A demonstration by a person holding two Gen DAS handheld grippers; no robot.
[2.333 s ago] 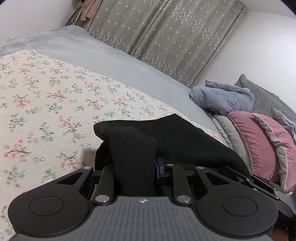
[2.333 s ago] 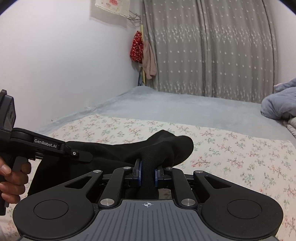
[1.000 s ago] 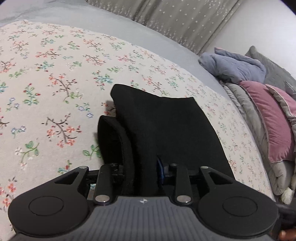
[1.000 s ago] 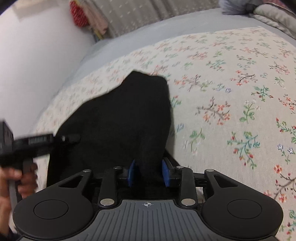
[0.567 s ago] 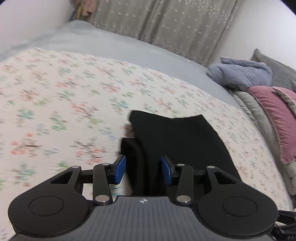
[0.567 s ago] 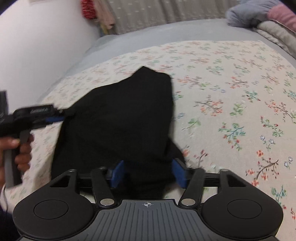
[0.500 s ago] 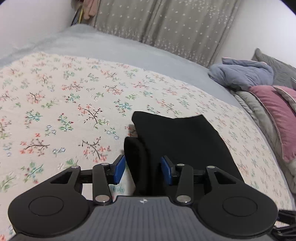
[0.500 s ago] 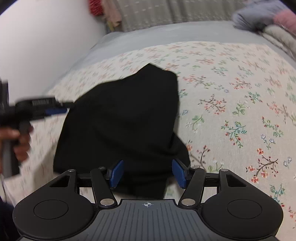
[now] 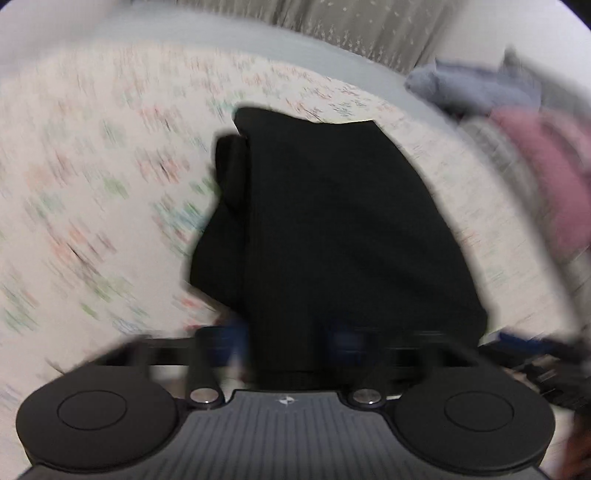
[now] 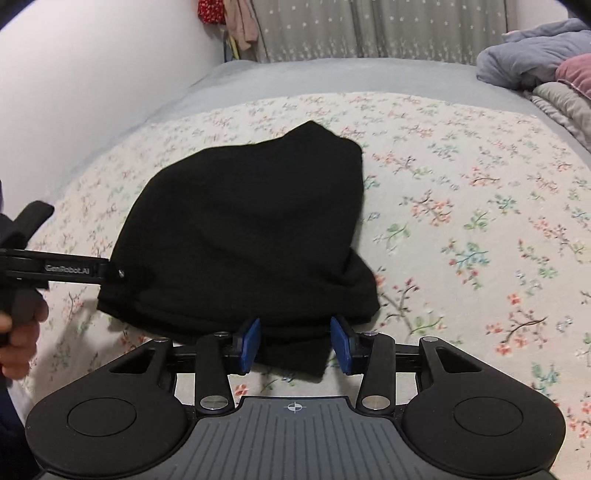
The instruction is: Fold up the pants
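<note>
The black pants (image 10: pixel 251 221) lie folded in a rough rectangle on the floral bedspread (image 10: pixel 461 221). My right gripper (image 10: pixel 295 341) is at their near edge. A flap of cloth lies between its blue pads (image 10: pixel 251 339), which stand apart from it while the jaws are closing. In the right wrist view my left gripper (image 10: pixel 118 273) reaches in from the left, its tip at the pants' left edge, held by a hand (image 10: pixel 18 332). The left wrist view is blurred. There the pants (image 9: pixel 332 221) fill the middle and run between the closing jaws of the left gripper (image 9: pixel 288 341). Whether its pads press the cloth is hidden by blur.
The grey sheet (image 10: pixel 314 77) runs beyond the bedspread to star-patterned curtains (image 10: pixel 369 29). A white wall (image 10: pixel 92 92) borders the bed on the left. A blue-grey blanket (image 10: pixel 535 55) and pink pillows (image 9: pixel 546 177) pile up at the right.
Both grippers let go of the fold they held a second ago. The left gripper has since swung in to the pants' left edge, and the right gripper's pads have narrowed a little.
</note>
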